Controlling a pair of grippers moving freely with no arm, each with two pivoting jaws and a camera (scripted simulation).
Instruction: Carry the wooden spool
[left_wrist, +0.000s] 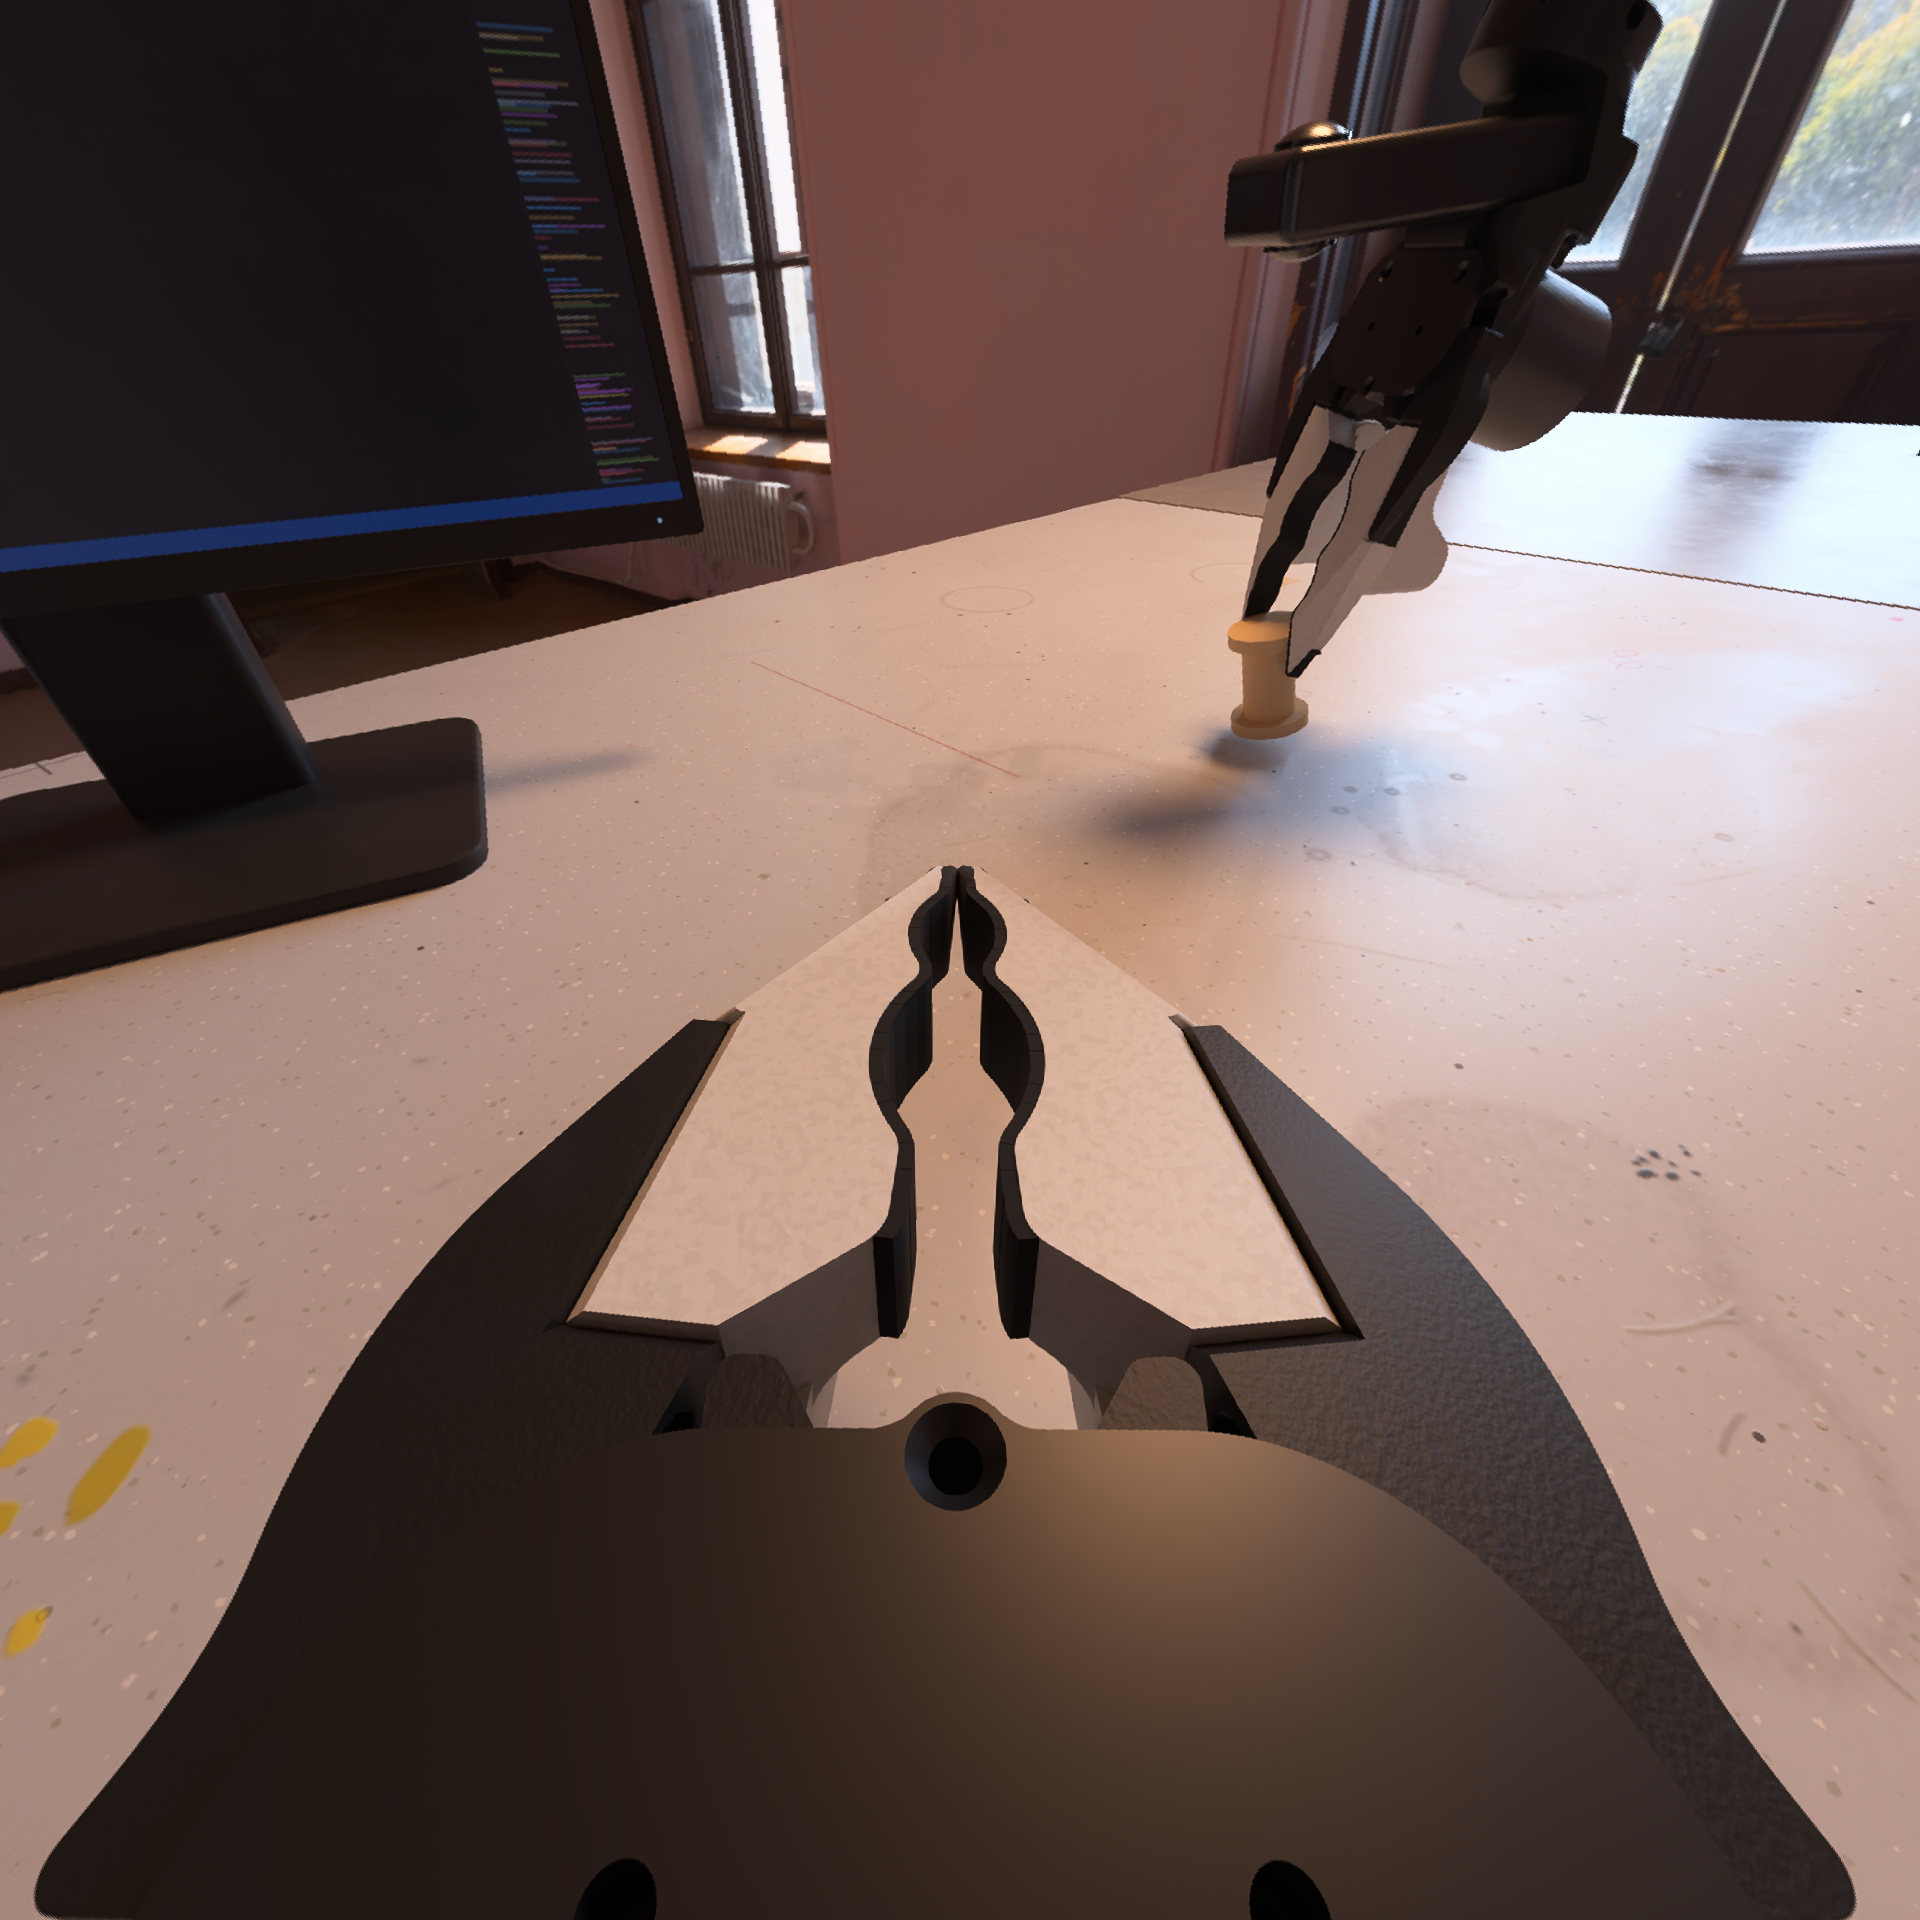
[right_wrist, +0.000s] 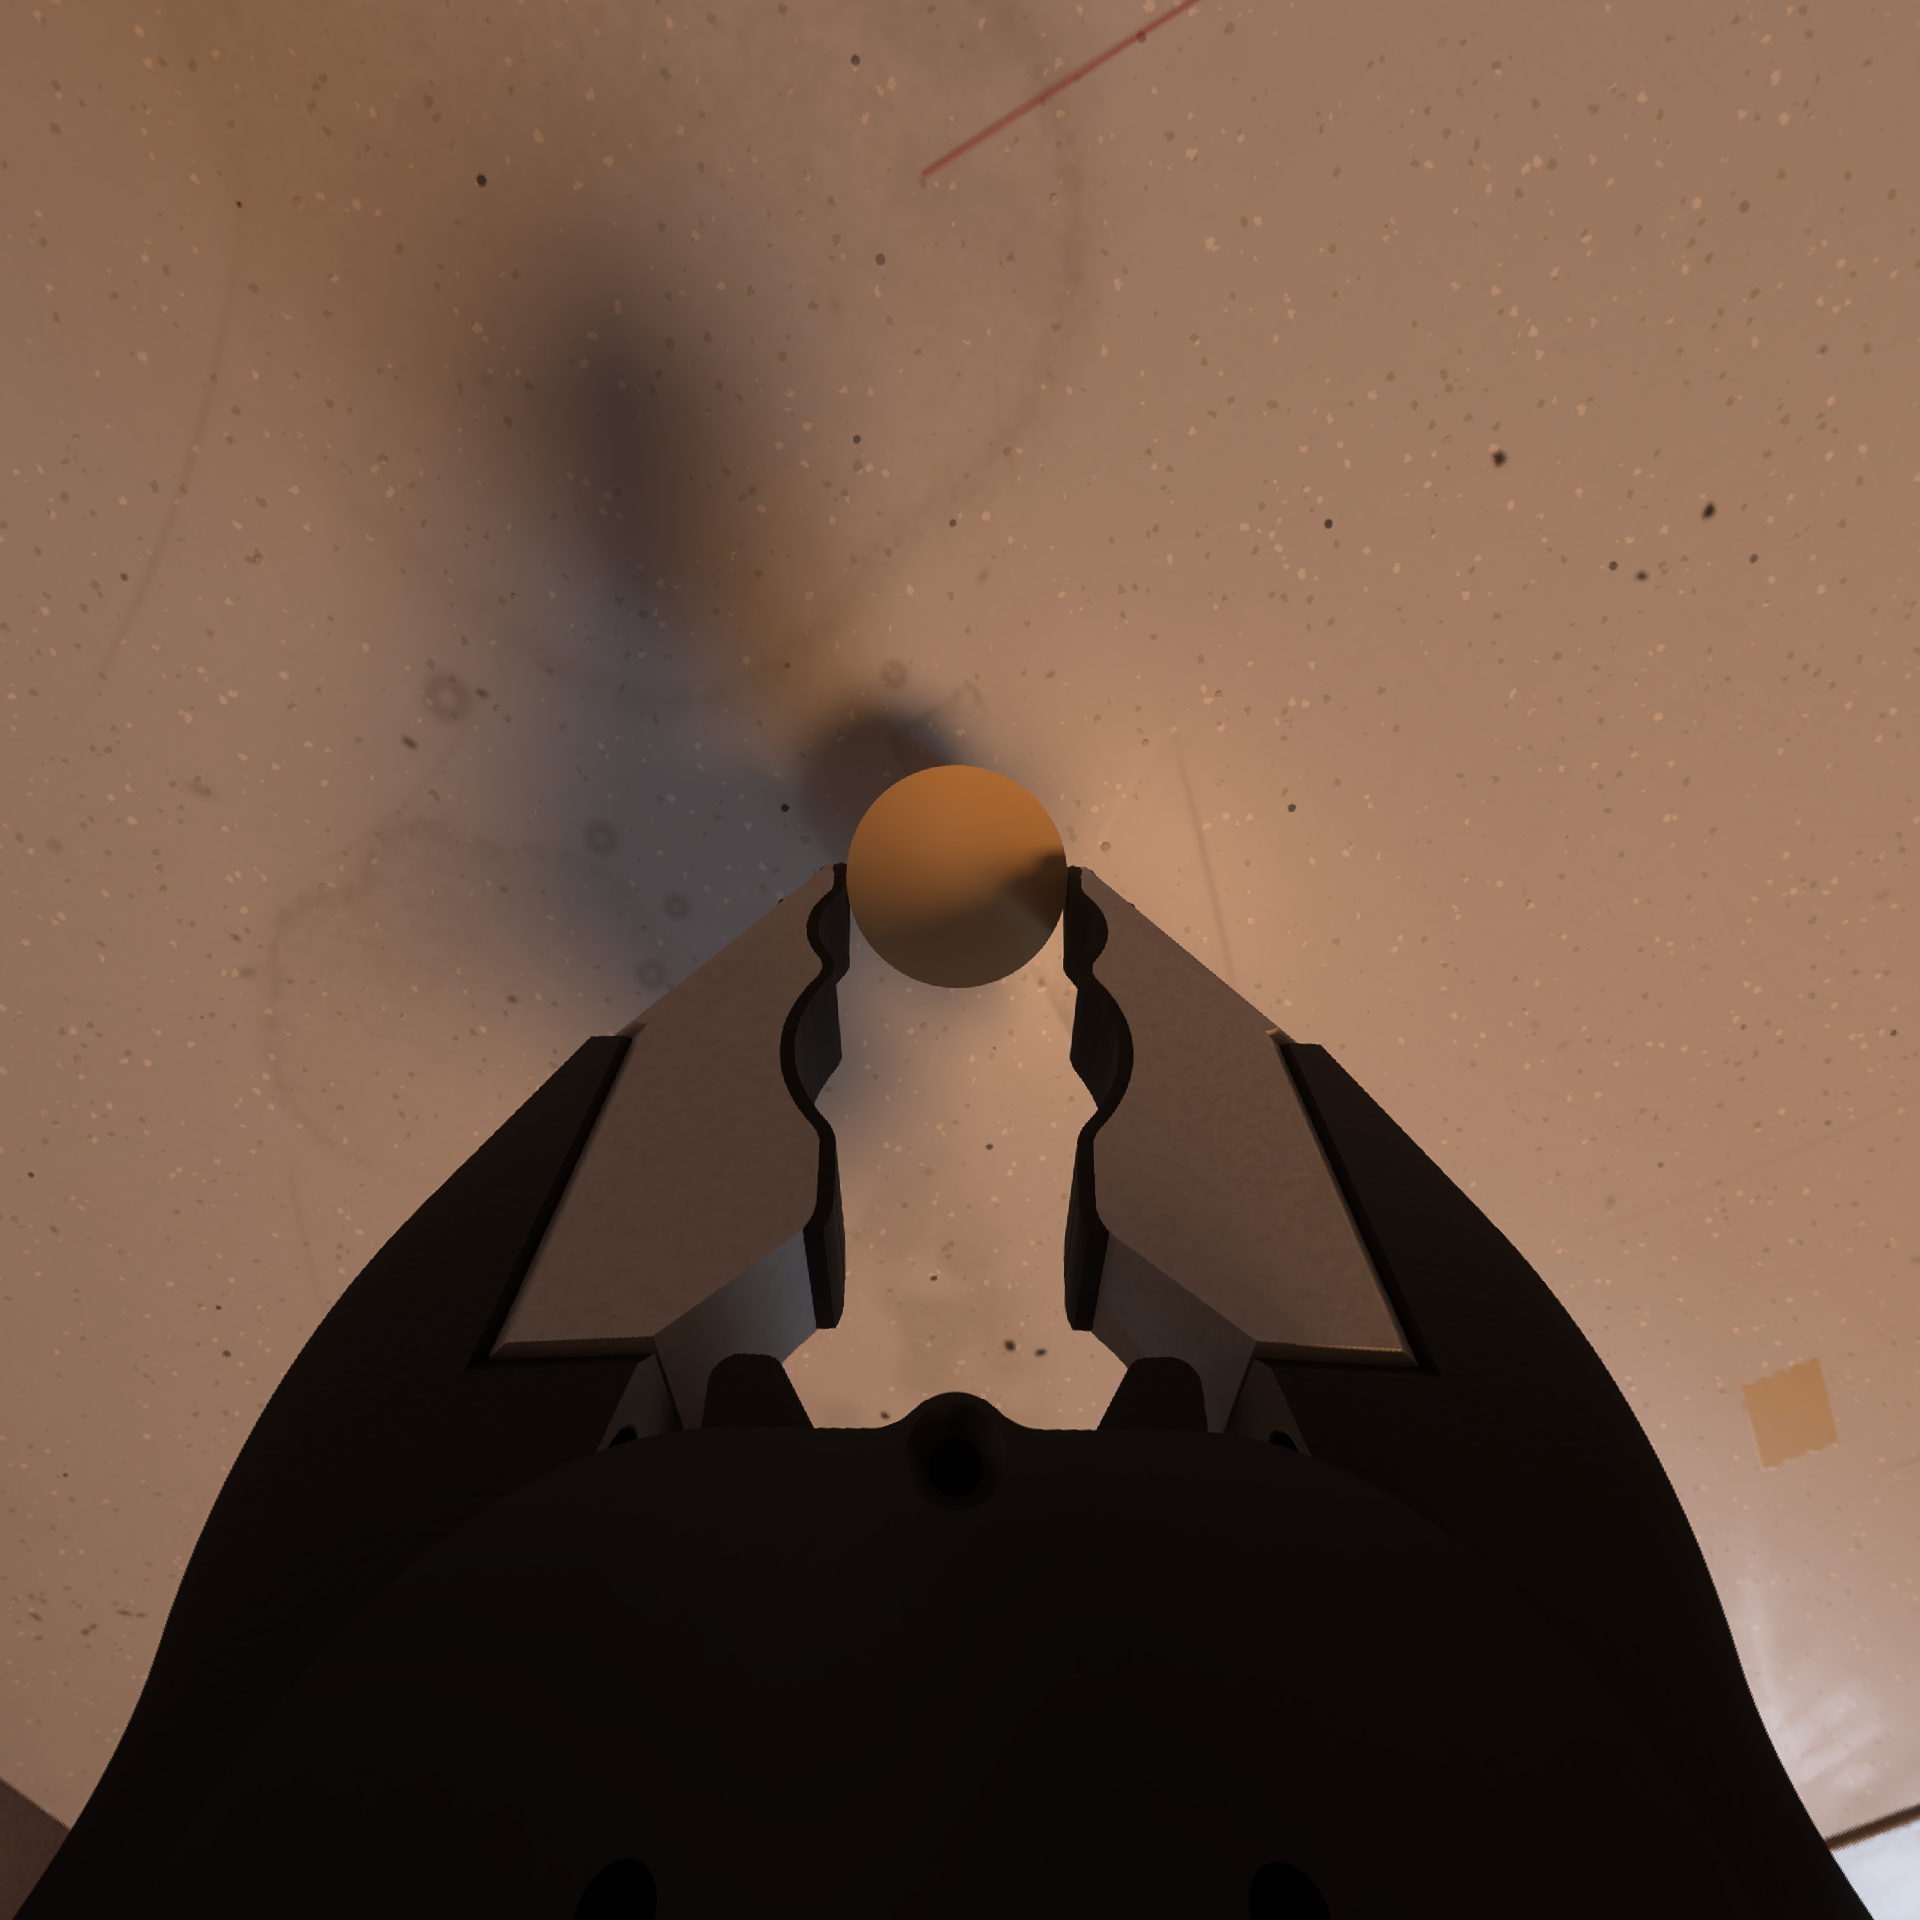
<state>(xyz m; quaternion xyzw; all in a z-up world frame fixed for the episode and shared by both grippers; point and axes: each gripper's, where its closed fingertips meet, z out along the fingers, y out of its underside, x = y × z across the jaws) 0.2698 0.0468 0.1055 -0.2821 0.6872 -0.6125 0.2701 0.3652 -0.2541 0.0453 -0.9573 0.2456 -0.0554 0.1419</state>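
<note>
The wooden spool (left_wrist: 1262, 686) is small and pale, upright, at the far right of the table (left_wrist: 1507, 1039). My right gripper (left_wrist: 1278, 639) comes down on it from above and is shut on its top part. The spool seems to hang just above the table, with a shadow under it. In the right wrist view the spool's round top (right_wrist: 956, 831) sits between the tips of my right gripper (right_wrist: 956, 883). My left gripper (left_wrist: 957, 873) is shut and empty, low over the middle of the table, well short of the spool.
A dark monitor (left_wrist: 312, 260) on a wide black base (left_wrist: 260, 831) stands at the left. A thin red line (left_wrist: 883, 717) crosses the tabletop. A tan square patch (right_wrist: 1789, 1411) lies on the table (right_wrist: 1455, 520). A wall and windows stand beyond the far edge.
</note>
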